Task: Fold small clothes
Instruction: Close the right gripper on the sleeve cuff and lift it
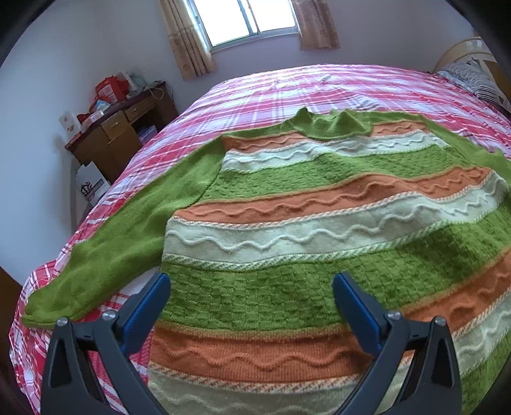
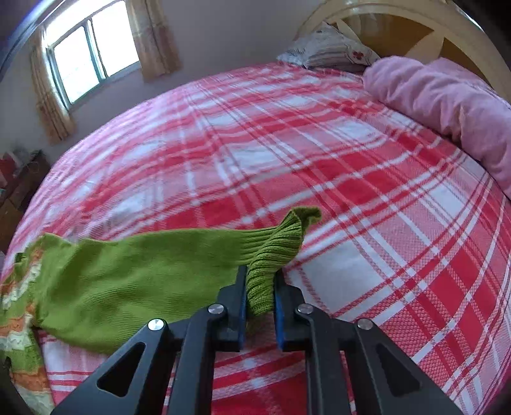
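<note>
The sweater [image 1: 319, 223] lay spread flat on the bed [image 1: 287, 89], front side up, with its collar [image 1: 332, 124] toward the window [image 1: 246, 19] and its hem toward me. Its body carried horizontal bands of green, orange and pale cream with raised wavy lines. My left hand-held gripper [image 1: 250, 300] hovered over the lower green band with its two blue-padded fingers [image 1: 150, 306] spread wide apart and nothing between them; whether the tips touched the knit could not be determined. The left sleeve [image 1: 105, 252] extended outward from the shoulder toward the edge of the bed and lay flat on the pink-and-white plaid cover. My right hand-held gripper [image 2: 259, 287] was pinching the ribbed cuff [image 2: 274, 252] of the right sleeve [image 2: 134, 271], with the cuff bunched upright between the pressed fingers and its end flaring out beyond the tips. The rest of that sleeve ran back to the striped body at the left edge of the right wrist view and rested on the cover. A rolled pink blanket [image 2: 447, 108] and a pillow [image 2: 332, 48] sat at the headboard [image 2: 415, 22], well apart from the sweater. A wooden desk [image 1: 124, 134] loaded with boxes stood beside the bed in the corner below the curtains [image 1: 188, 38].
</note>
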`<state>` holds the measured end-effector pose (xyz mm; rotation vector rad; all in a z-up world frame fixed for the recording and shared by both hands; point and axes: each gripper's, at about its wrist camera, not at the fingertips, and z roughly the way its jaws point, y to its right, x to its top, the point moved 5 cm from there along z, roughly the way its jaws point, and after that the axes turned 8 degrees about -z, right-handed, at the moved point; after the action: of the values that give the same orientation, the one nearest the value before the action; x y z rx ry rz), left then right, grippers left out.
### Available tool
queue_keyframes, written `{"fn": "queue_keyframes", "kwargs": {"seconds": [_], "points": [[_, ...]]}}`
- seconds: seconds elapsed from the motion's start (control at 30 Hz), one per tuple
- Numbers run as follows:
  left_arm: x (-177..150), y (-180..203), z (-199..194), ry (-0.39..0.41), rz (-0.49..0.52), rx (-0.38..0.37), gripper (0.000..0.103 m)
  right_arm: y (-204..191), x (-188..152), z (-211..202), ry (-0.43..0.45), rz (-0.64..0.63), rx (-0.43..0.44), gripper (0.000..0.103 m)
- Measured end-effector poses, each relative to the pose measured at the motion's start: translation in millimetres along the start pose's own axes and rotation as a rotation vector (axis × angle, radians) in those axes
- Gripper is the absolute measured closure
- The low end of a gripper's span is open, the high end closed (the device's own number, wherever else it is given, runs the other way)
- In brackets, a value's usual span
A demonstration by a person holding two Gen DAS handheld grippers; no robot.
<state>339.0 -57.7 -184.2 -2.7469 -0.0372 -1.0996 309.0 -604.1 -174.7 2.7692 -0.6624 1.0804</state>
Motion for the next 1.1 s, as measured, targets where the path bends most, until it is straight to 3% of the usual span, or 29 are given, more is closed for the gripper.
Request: {"fn": "queue_keyframes", "kwargs": {"seconds": [0.2, 0.5, 1.1], "points": [[1.6, -7.1, -8.8, 0.020, -0.013, -0.010, 0.000, -29.0, 24.7, -31.2, 0.064, -0.045, 0.037, 0.090], [-0.6, -17.7, -17.8, 0.037, -0.023, -0.026, 0.000, -108.3, 66.6, -94.7, 0.195, -0.167, 0.109, 0.091], [-7.9, -50.7, -21.4, 0.052, -0.074, -0.050, 0.000, -275.5, 94.1, -184.9, 0.319, -0.410, 0.285, 0.092]]}}
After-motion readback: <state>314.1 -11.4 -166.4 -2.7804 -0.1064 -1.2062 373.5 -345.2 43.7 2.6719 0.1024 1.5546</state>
